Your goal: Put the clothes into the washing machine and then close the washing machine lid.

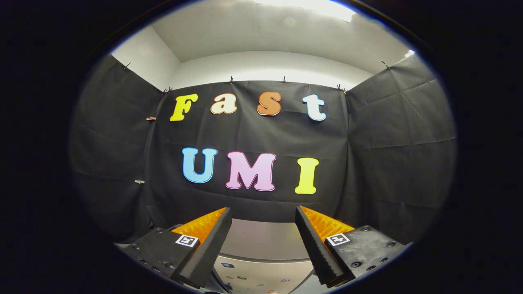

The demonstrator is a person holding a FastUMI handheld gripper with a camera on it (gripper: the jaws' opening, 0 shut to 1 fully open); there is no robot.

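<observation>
My gripper [263, 214] is open, its two fingers spread wide with nothing between them. It points level at the booth's black cloth wall. Below and between the fingers lies the pale grey top of the washing machine [261, 245], with a curved seam and a strip of small buttons [245, 277] nearer to me. I cannot tell from this angle whether the lid is up or down. No clothes are in sight.
Black cloth walls [392, 155] close the booth on the left, back and right, just beyond the machine. Above them are a white wall and a lit ceiling [265, 36].
</observation>
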